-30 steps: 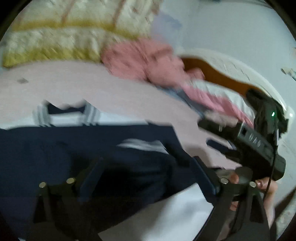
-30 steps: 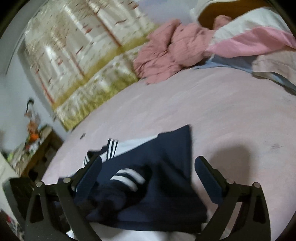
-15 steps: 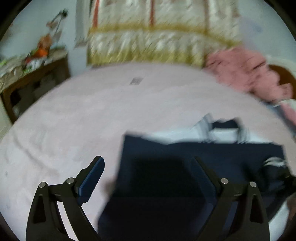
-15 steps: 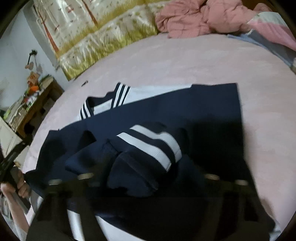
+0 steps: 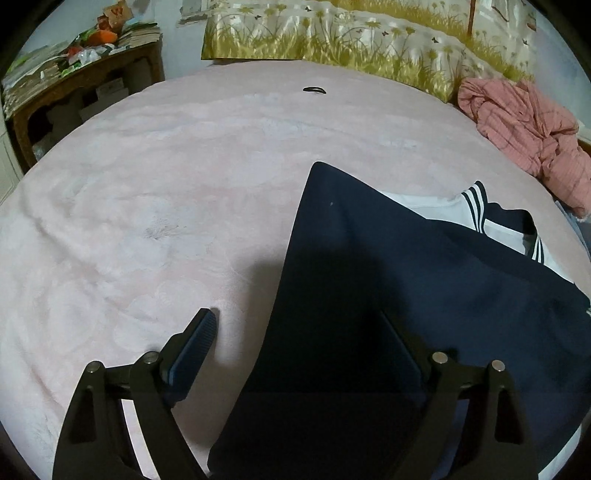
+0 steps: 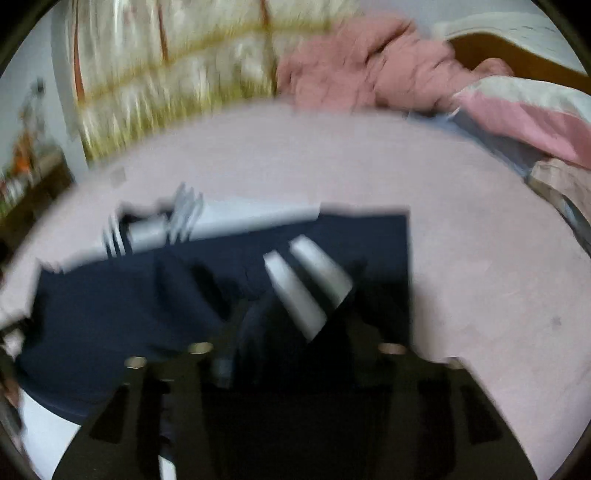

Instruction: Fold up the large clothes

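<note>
Left tongs point(image 5: 299, 332) spread wide, released, hovering low over the near left edge of the navy garment point(image 5: 388, 295); left finger point(image 5: 192, 343) above bare pink bedspread point(image 5: 166, 184), right finger lost in shadow over the dark cloth. Right tongs point(image 6: 291, 362) heavily blurred, fingers drawn fairly close together with a dark bunched fold and the white-striped cuff point(image 6: 306, 284) directly ahead; whether clenched on the fabric cannot be told. Navy garment lying flat on the bed, partly folded: straight folded edges at left and right, white panel with striped collar point(image 5: 476, 210) showing along the far edge, sleeve doubled back across the middle in the right wrist view. Crumpled pink checked clothing point(image 5: 524, 129) heaped at the far right of the bed, well apart from the garment. Floral yellow-green curtain point(image 5: 332, 33) behind the bed; cluttered wooden bench point(image 5: 85, 74) at far left; small dark object point(image 5: 314, 89) on the bedspread near the far edge; pink and white bedding point(image 6: 524, 110) at right in the right wrist view
</note>
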### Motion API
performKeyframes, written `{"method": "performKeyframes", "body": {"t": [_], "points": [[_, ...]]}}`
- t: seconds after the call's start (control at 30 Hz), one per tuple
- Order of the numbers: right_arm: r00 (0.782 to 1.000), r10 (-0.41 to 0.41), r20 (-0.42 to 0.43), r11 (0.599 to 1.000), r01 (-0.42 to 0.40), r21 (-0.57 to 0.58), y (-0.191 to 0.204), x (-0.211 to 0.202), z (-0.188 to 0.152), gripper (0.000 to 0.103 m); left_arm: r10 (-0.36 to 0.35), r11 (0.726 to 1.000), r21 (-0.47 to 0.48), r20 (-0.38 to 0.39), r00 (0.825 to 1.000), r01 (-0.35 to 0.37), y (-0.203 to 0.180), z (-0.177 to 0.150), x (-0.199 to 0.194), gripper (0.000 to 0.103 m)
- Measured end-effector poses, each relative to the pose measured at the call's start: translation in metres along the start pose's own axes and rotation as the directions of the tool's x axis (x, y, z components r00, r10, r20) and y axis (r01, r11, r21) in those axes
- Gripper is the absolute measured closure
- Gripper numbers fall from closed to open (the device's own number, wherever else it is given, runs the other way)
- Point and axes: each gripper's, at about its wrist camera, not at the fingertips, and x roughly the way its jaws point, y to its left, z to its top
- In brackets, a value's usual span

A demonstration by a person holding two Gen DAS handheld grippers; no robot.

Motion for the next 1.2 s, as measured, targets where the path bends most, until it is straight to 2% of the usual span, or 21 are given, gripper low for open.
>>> {"method": "performKeyframes", "body": {"t": [0.07, 0.13, 0.23, 0.3, 0.37, 0.4, 0.43, 0.47, 0.53, 0.6, 0.63, 0.7, 0.77, 0.8, 0.83, 0.9, 1.0, 1.07, 1.13, 1.17, 1.2], "points": [[0.995, -0.012, 0.097, 1.0, 0.01, 0.029, -0.011, -0.02, 0.004, 0.024, -0.012, 1.0, -0.01, -0.009, 1.0, 0.012, 0.003, 0.002, 0.0, 0.013], [0.995, 0.011, 0.101, 0.999, -0.014, 0.032, -0.016, -0.024, 0.011, 0.024, -0.022, 1.0, -0.015, -0.021, 1.0, 0.022, 0.005, 0.004, 0.003, 0.011], [0.997, 0.067, 0.03, 0.995, -0.069, 0.067, -0.03, -0.012, 0.02, 0.024, -0.019, 1.0, -0.02, -0.02, 1.0, 0.019, 0.003, 0.004, 0.004, 0.011], [0.983, 0.146, -0.11, 0.989, -0.142, 0.046, -0.023, 0.011, 0.025, 0.028, 0.004, 1.0, -0.009, -0.011, 1.0, -0.004, 0.001, 0.004, 0.003, 0.013], [0.975, 0.142, -0.174, 0.99, -0.144, 0.001, -0.015, 0.032, 0.018, 0.044, 0.03, 1.0, -0.008, -0.004, 1.0, -0.03, -0.001, 0.004, 0.004, 0.014], [0.98, 0.09, -0.178, 0.996, -0.094, -0.013, -0.013, 0.037, 0.017, 0.061, 0.039, 0.999, -0.013, -0.003, 0.999, -0.039, 0.0, 0.004, 0.004, 0.014], [0.985, 0.045, -0.169, 0.998, -0.051, -0.032, -0.01, 0.037, 0.015, 0.07, 0.046, 0.999, -0.018, -0.002, 0.999, -0.046, 0.001, 0.004, 0.004, 0.014], [0.988, 0.036, -0.151, 0.998, -0.044, -0.05, -0.007, 0.035, 0.015, 0.085, 0.052, 0.998, -0.027, 0.002, 0.999, -0.051, 0.002, 0.004, 0.004, 0.014], [1.0, 0.021, 0.011, 0.999, -0.021, -0.033, -0.008, 0.009, 0.018, 0.091, 0.059, 0.997, -0.044, 0.018, 0.998, -0.058, 0.006, 0.003, 0.001, 0.014], [0.97, 0.065, 0.235, 0.998, -0.059, -0.032, -0.007, -0.035, 0.022, 0.091, 0.064, 0.997, -0.055, 0.026, 0.998, -0.062, 0.008, 0.003, 0.0, 0.014], [0.96, 0.041, 0.277, 0.998, -0.027, -0.055, -0.003, -0.046, 0.023, 0.091, 0.064, 0.996, -0.056, 0.022, 0.998, -0.063, 0.009, 0.004, 0.001, 0.014], [0.979, -0.034, 0.202, 0.993, 0.056, -0.107, 0.007, -0.033, 0.025, 0.09, 0.069, 0.996, -0.056, 0.017, 0.997, -0.068, 0.008, 0.004, 0.002, 0.014], [0.993, -0.108, 0.045, 0.99, 0.112, -0.09, 0.001, 0.004, 0.016, 0.089, 0.07, 0.996, -0.054, 0.018, 0.997, -0.069, 0.007, 0.004, 0.001, 0.014], [0.992, -0.109, -0.06, 0.992, 0.105, -0.066, -0.006, 0.024, 0.01, 0.089, 0.068, 0.996, -0.055, 0.018, 0.998, -0.067, 0.008, 0.004, 0.001, 0.014], [0.991, -0.094, -0.1, 0.995, 0.089, -0.048, -0.011, 0.03, 0.009, 0.088, 0.065, 0.996, -0.056, 0.02, 0.998, -0.064, 0.007, 0.004, 0.001, 0.014], [0.996, -0.073, -0.047, 0.997, 0.072, -0.023, -0.019, 0.015, 0.014, 0.082, 0.039, 0.997, -0.063, 0.029, 0.999, -0.038, 0.009, 0.004, -0.001, 0.015], [0.989, -0.145, 0.006, 0.989, 0.145, -0.038, -0.02, 0.004, 0.014, 0.079, -0.015, 0.997, -0.074, 0.068, 0.998, 0.02, 0.014, 0.002, -0.009, 0.015], [0.994, -0.107, 0.015, 0.994, 0.107, -0.014, -0.026, 0.002, 0.013, 0.078, -0.015, 0.996, -0.081, 0.108, 0.994, 0.024, 0.015, 0.001, -0.019, 0.015], [0.994, -0.096, 0.056, 0.995, 0.096, -0.003, -0.029, -0.008, 0.013, 0.062, -0.011, 0.997, -0.077, 0.159, 0.987, 0.023, 0.015, -0.001, -0.03, 0.015], [0.992, -0.096, 0.085, 0.995, 0.096, -0.003, -0.029, -0.015, 0.013, 0.046, -0.014, 0.997, -0.069, 0.191, 0.981, 0.028, 0.013, -0.002, -0.038, 0.014], [0.989, -0.095, 0.115, 0.995, 0.097, -0.011, -0.025, -0.022, 0.012, 0.037, -0.017, 0.998, -0.061, 0.219, 0.976, 0.031, 0.012, -0.003, -0.044, 0.014]]}}
